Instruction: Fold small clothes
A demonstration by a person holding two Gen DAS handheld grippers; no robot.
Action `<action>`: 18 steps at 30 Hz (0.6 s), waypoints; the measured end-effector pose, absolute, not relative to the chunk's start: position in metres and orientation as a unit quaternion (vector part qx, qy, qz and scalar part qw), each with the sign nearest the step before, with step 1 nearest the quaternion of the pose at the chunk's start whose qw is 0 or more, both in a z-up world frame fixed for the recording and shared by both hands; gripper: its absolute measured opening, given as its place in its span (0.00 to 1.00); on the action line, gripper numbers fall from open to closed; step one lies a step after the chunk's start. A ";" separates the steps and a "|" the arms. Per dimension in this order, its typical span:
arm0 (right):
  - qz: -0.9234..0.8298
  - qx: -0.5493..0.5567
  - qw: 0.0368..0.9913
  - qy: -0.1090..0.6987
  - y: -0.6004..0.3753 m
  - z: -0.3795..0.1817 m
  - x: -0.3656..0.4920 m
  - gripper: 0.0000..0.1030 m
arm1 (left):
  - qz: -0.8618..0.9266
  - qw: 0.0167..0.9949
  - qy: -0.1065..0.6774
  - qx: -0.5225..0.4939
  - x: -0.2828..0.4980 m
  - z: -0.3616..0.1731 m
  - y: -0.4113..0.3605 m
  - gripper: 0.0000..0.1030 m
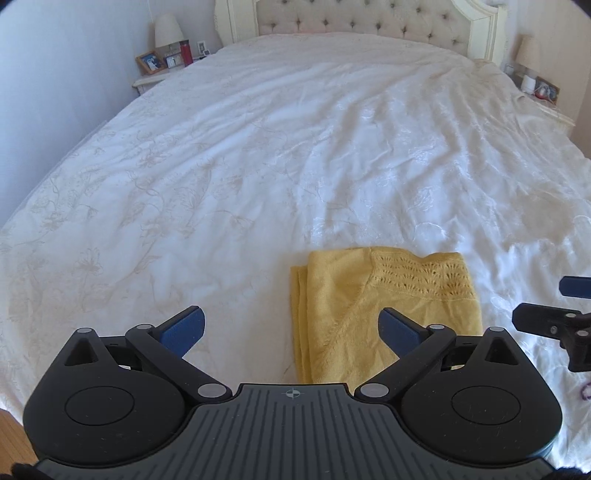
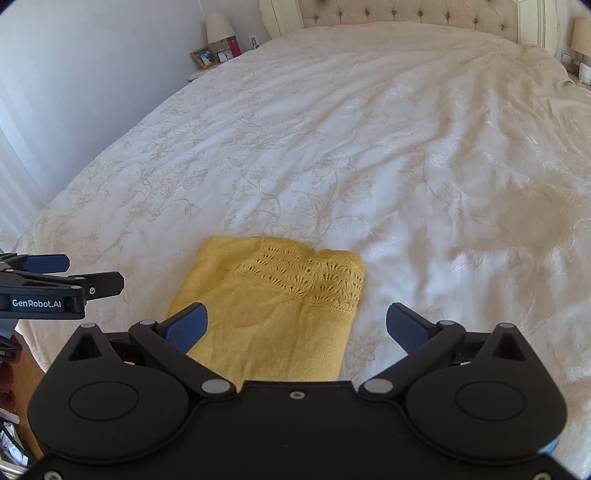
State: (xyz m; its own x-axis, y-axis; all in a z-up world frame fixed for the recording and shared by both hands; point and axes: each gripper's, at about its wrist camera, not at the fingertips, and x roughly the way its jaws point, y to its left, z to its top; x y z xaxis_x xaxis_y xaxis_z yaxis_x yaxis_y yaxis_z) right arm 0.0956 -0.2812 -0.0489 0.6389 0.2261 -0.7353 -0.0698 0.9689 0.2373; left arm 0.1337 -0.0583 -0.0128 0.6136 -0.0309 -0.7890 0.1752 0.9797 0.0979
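Note:
A yellow knit garment [image 1: 384, 299] lies folded into a neat rectangle on the white bedspread [image 1: 258, 166] near the bed's front edge; it also shows in the right wrist view [image 2: 273, 306]. My left gripper [image 1: 293, 328] is open and empty, hovering just before the garment's left side. My right gripper [image 2: 297, 326] is open and empty, above the garment's near right part. Each gripper shows at the edge of the other's view: the right gripper [image 1: 554, 314] and the left gripper [image 2: 55, 280].
The bedspread [image 2: 369, 147] stretches far ahead to a tufted headboard [image 1: 351, 18]. A nightstand with a lamp [image 1: 168, 31] and photo frame [image 1: 150, 62] stands at the far left, another nightstand [image 1: 539, 88] at the far right. Wooden floor [image 1: 14, 432] shows at bottom left.

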 end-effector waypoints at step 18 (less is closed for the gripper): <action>-0.005 0.112 0.882 0.458 -0.242 -0.012 0.021 0.99 | -0.030 0.881 0.471 0.045 0.051 0.017 -0.030 0.98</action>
